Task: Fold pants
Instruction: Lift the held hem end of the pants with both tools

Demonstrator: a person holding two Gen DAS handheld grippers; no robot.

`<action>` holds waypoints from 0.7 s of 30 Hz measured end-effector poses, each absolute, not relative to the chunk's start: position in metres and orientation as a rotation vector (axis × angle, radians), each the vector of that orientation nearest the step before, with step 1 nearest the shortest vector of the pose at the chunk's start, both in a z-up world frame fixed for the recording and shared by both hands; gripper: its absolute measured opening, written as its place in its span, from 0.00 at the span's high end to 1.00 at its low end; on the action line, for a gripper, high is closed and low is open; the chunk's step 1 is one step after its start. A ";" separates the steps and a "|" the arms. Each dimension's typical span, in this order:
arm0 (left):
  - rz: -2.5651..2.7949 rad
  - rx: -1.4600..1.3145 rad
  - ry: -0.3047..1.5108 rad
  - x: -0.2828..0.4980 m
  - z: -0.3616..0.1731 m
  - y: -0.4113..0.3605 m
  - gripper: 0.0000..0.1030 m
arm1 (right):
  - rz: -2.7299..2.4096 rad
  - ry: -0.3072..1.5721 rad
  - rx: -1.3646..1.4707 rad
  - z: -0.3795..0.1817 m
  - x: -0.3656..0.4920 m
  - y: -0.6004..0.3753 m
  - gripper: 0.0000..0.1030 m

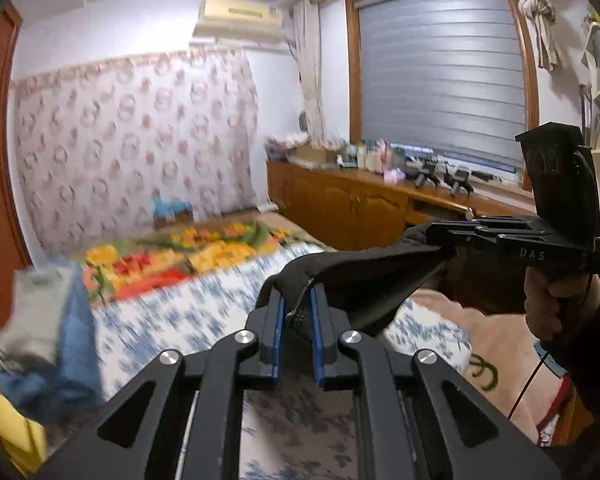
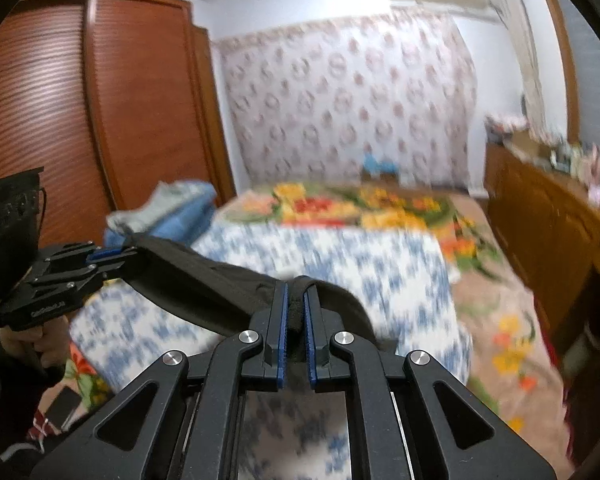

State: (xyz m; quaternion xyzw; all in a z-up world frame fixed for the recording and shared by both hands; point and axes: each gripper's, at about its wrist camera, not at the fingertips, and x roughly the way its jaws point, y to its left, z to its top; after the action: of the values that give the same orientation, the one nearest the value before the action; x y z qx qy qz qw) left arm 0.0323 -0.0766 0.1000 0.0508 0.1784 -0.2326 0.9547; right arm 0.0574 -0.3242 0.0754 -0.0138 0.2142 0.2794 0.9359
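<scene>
The black pants hang stretched in the air between my two grippers, above the bed. My left gripper is shut on one end of the cloth, which bunches between its blue pads. My right gripper shows at the right of the left wrist view, shut on the other end. In the right wrist view my right gripper pinches a fold of the pants, and my left gripper holds the far end at the left.
A bed with a blue-and-white patterned cover and a floral blanket lies below. A pile of grey and blue clothes sits at its left. A wooden cabinet runs under the window, a wardrobe stands left.
</scene>
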 end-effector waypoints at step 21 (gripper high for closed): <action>-0.284 0.151 0.377 0.118 0.094 -0.020 0.90 | 0.697 0.455 -0.055 0.088 0.141 -0.244 0.96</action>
State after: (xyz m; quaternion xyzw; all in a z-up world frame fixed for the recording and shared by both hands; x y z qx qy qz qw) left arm 0.1176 -0.0203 0.0939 0.0749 0.1866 -0.1404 0.9695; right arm 0.1408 -0.2443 0.0885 -0.0265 0.2212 0.3385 0.9142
